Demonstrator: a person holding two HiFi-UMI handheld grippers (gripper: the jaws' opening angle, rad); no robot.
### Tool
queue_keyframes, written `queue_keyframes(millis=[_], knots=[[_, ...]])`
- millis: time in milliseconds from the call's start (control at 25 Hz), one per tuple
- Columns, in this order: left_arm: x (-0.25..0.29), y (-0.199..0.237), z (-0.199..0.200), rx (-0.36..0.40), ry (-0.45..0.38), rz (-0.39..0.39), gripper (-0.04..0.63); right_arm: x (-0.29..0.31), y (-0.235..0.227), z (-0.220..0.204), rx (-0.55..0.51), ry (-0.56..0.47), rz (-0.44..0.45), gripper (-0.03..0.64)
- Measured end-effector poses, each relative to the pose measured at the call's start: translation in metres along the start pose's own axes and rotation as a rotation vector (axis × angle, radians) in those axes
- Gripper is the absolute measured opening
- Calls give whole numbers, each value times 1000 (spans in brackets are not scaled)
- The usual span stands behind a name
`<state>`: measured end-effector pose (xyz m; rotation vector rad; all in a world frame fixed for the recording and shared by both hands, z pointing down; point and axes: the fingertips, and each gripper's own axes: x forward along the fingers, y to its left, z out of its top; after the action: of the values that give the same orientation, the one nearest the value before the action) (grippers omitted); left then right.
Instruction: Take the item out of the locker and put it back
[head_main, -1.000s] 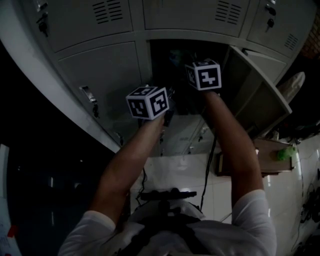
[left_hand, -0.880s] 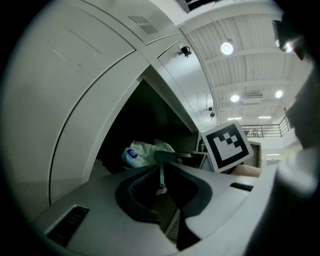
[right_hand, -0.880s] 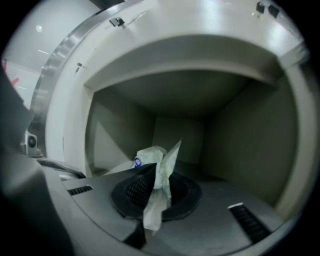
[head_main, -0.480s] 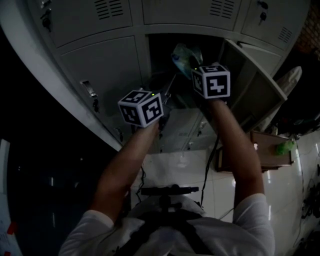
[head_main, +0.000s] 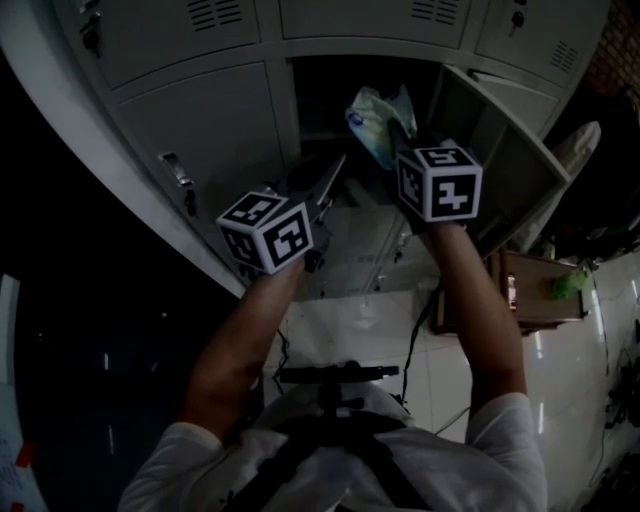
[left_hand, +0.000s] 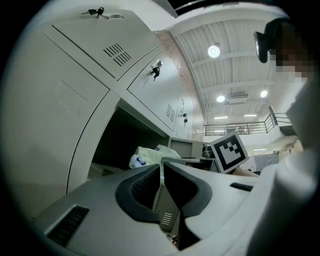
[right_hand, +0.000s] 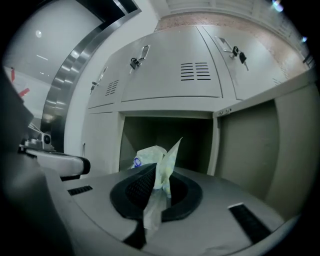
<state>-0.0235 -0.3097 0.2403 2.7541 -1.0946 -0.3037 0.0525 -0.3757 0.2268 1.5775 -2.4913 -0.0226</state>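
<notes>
Before the dark locker (right_hand: 192, 136), the crumpled pale packet (right_hand: 156, 157) bears blue print.

Locker hall: grey metal lockers (head_main: 190, 110), glossy tile floor (head_main: 345, 322) below lockers; ribbed ceiling (left_hand: 240, 35), round lamps (left_hand: 214, 51), mezzanine railing (left_hand: 235, 131) beyond lockers.

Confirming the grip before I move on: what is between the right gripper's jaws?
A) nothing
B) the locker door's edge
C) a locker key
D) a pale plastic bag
D: in the right gripper view, the right gripper is shut on the pale plastic bag, held in front of the open locker.
</notes>
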Motion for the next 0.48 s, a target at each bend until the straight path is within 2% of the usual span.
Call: queue_keyframes(millis=[200, 480], knots=[[-16, -22, -5, -9, -12, -64, 29, -25, 4, -12, -41, -9, -28, 0], [-38, -42, -23, -27, 10, -98, 29, -60, 16, -31, -7, -17, -10, 0]])
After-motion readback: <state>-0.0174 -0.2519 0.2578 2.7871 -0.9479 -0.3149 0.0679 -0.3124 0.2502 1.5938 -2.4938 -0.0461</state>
